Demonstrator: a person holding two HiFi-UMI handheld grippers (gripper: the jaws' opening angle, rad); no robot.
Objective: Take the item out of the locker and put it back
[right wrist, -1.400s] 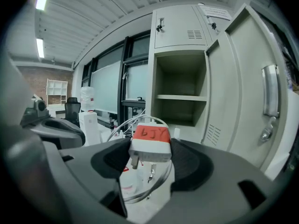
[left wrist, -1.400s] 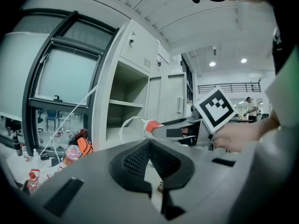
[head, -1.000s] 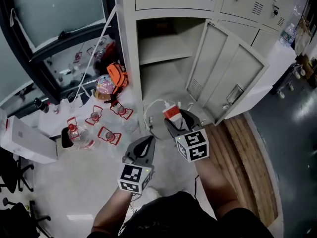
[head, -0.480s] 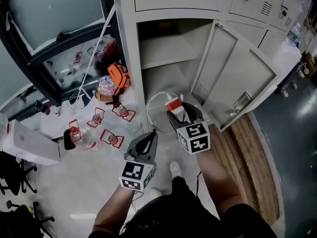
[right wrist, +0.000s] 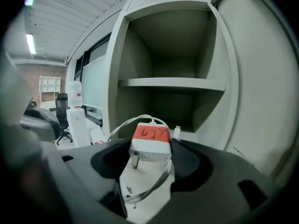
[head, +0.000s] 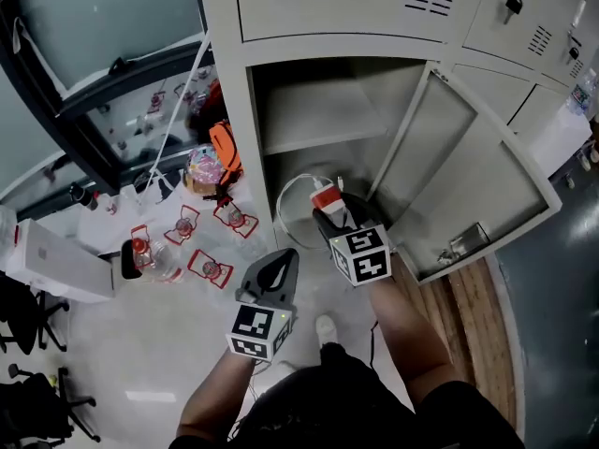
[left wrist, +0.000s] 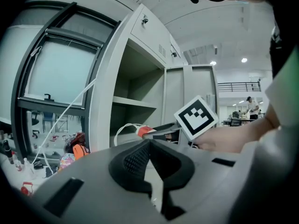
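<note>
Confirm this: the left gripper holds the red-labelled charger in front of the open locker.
Not the left: the right gripper holds the red-labelled charger in front of the open locker, as the right gripper view shows. The left gripper is shut and empty.

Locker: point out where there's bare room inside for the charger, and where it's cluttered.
The shelf is bare from the left wall to the open door. The space under it also looks empty. The charger sits clamped in the right gripper. Crowded: the floor left of the locker, with bottles and an orange bag.
</note>
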